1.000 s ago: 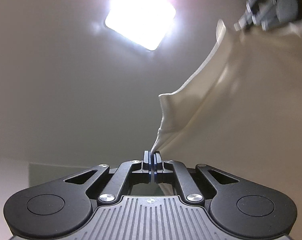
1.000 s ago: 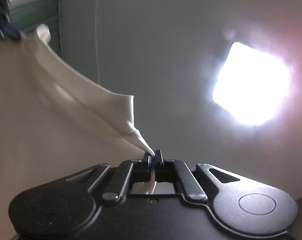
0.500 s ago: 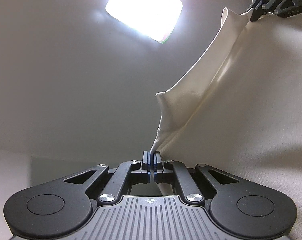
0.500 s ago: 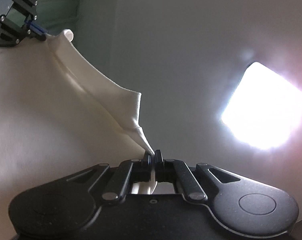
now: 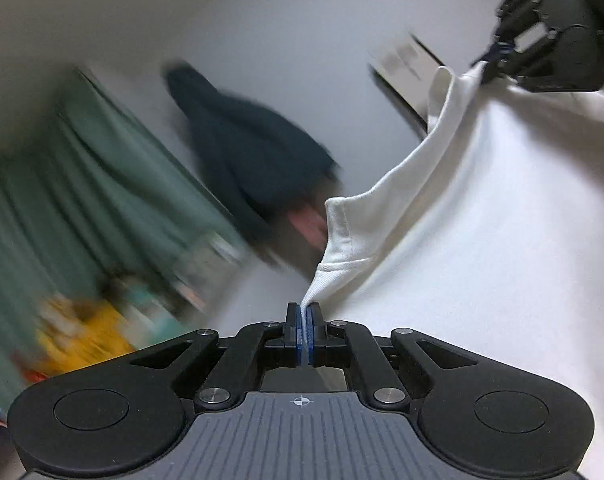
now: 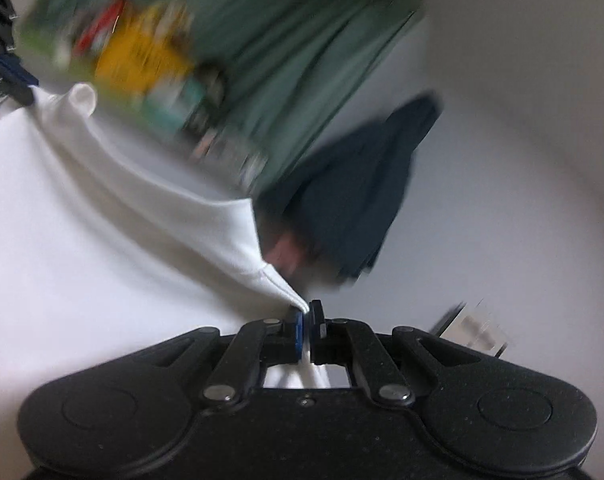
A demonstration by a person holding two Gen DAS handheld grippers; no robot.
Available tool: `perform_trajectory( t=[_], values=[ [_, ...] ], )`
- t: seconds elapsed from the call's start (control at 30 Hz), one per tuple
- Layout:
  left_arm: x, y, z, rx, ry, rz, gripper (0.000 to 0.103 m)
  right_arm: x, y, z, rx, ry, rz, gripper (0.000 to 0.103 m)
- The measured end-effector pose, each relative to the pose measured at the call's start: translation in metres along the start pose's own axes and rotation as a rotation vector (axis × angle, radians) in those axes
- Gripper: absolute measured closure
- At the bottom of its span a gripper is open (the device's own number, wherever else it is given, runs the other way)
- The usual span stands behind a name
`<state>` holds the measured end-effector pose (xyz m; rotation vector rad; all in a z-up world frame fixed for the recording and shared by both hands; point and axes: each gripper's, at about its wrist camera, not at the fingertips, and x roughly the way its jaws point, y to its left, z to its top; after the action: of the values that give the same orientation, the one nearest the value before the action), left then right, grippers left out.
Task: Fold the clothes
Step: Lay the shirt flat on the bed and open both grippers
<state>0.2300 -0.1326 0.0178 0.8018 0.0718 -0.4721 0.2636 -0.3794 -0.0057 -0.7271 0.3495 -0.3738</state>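
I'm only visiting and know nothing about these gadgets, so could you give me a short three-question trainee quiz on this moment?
1. True or false: the left gripper is shut on the white garment.
2. What colour is the curtain?
3. The right gripper pinches: A) a garment edge, B) the dark jacket, C) nothing.

Key: 1 true; 2 green; 3 A.

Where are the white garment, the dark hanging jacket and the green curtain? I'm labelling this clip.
white garment [image 5: 481, 240], left wrist view, on its broad hanging panel.
dark hanging jacket [image 5: 246, 148], left wrist view, on its blurred body.
green curtain [image 6: 302, 40], right wrist view, on its folds.
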Motion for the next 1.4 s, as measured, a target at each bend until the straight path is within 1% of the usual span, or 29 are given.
perform_trajectory(
  t=[0.07, 0.17, 0.23, 0.3, 0.37, 0.4, 0.43, 0.5, 0.53, 0.57, 0.6, 0.63, 0.67, 0.7, 0.73, 0.77, 0.8, 0.87, 0.9, 0.93, 1.0, 1.07, 1.13, 1.2, 1.23, 1.3, 1.33, 1.37, 1.4],
  values=[
    [0.052, -0.024, -0.015, 0.006, 0.079, -0.055, 0.1, 0.027, 0.054, -0.004, -0.047, 0.08, 0.06, 0.1],
    [0.109, -0.047, -0.025, 0.008, 0.163, -0.103, 0.1, 0.066, 0.074, 0.005, -0.01, 0.192, 0.141, 0.1],
    [0.14, -0.058, -0.027, -0.011, 0.208, -0.122, 0.1, 0.09, 0.075, 0.01, 0.037, 0.256, 0.183, 0.1],
    [0.157, -0.064, -0.039, -0.031, 0.251, -0.129, 0.1, 0.095, 0.06, 0.001, 0.108, 0.309, 0.208, 0.1],
    [0.17, -0.06, -0.046, -0.035, 0.29, -0.141, 0.1, 0.09, 0.047, -0.018, 0.223, 0.365, 0.286, 0.1],
    [0.172, -0.064, -0.05, -0.031, 0.288, -0.135, 0.1, 0.082, 0.044, -0.031, 0.278, 0.381, 0.31, 0.099],
    [0.175, -0.065, -0.053, -0.03, 0.288, -0.131, 0.1, 0.071, 0.041, -0.046, 0.33, 0.391, 0.326, 0.098],
    [0.172, -0.061, -0.051, -0.044, 0.295, -0.134, 0.1, 0.061, 0.024, -0.06, 0.468, 0.399, 0.366, 0.096],
    [0.171, -0.058, -0.049, -0.055, 0.302, -0.141, 0.1, 0.051, 0.008, -0.072, 0.542, 0.403, 0.396, 0.089],
    [0.174, -0.05, -0.048, -0.072, 0.314, -0.156, 0.098, 0.041, -0.008, -0.08, 0.593, 0.407, 0.426, 0.07],
    [0.175, -0.043, -0.048, -0.095, 0.328, -0.168, 0.094, 0.032, -0.021, -0.085, 0.633, 0.409, 0.456, 0.062],
    [0.176, -0.037, -0.049, -0.129, 0.345, -0.17, 0.081, 0.023, -0.035, -0.09, 0.674, 0.412, 0.486, 0.055],
    [0.175, -0.028, -0.049, -0.165, 0.361, -0.157, 0.063, 0.01, -0.048, -0.099, 0.699, 0.398, 0.511, 0.055],
    [0.165, -0.019, -0.047, -0.202, 0.367, -0.136, 0.053, -0.007, -0.06, -0.108, 0.72, 0.381, 0.533, 0.055],
    [0.154, -0.012, -0.046, -0.238, 0.363, -0.111, 0.034, -0.026, -0.072, -0.116, 0.743, 0.365, 0.555, 0.055],
    [0.142, -0.005, -0.046, -0.271, 0.352, -0.087, 0.027, -0.041, -0.083, -0.123, 0.76, 0.366, 0.561, 0.055],
    [0.126, 0.0, -0.045, -0.297, 0.332, -0.071, 0.027, -0.054, -0.093, -0.129, 0.773, 0.375, 0.561, 0.055],
    [0.094, 0.007, -0.045, -0.351, 0.291, -0.065, 0.027, -0.104, -0.105, -0.145, 0.807, 0.435, 0.582, 0.057],
    [0.073, 0.006, -0.045, -0.402, 0.27, -0.08, 0.027, -0.12, -0.11, -0.153, 0.835, 0.466, 0.604, 0.058],
    [0.048, 0.005, -0.044, -0.47, 0.249, -0.117, 0.027, -0.134, -0.115, -0.162, 0.868, 0.496, 0.632, 0.058],
    [0.007, -0.008, -0.046, -0.617, 0.199, -0.212, 0.027, -0.143, -0.116, -0.179, 0.918, 0.579, 0.679, 0.059],
    [-0.045, -0.03, -0.053, -0.785, 0.123, -0.339, 0.027, -0.159, -0.115, -0.193, 0.96, 0.646, 0.724, 0.06],
    [-0.091, -0.06, -0.07, -0.951, 0.065, -0.419, 0.027, -0.187, -0.112, -0.202, 0.99, 0.681, 0.749, 0.06],
    [-0.115, -0.092, -0.088, -1.063, 0.1, -0.452, 0.027, -0.204, -0.106, -0.211, 1.026, 0.752, 0.772, 0.062],
    [-0.126, -0.105, -0.094, -1.086, 0.13, -0.448, 0.027, -0.208, -0.103, -0.212, 1.057, 0.759, 0.79, 0.062],
    [-0.146, -0.126, -0.103, -1.094, 0.167, -0.428, 0.027, -0.212, -0.099, -0.211, 1.09, 0.775, 0.771, 0.064],
    [-0.148, -0.133, -0.105, -1.072, 0.177, -0.418, 0.027, -0.215, -0.098, -0.21, 1.104, 0.785, 0.755, 0.069],
    [-0.148, -0.137, -0.105, -1.04, 0.181, -0.409, 0.027, -0.216, -0.094, -0.207, 1.094, 0.787, 0.739, 0.088],
    [-0.148, -0.139, -0.105, -1.014, 0.179, -0.404, 0.027, -0.216, -0.091, -0.203, 1.073, 0.785, 0.723, 0.101]
  ],
)
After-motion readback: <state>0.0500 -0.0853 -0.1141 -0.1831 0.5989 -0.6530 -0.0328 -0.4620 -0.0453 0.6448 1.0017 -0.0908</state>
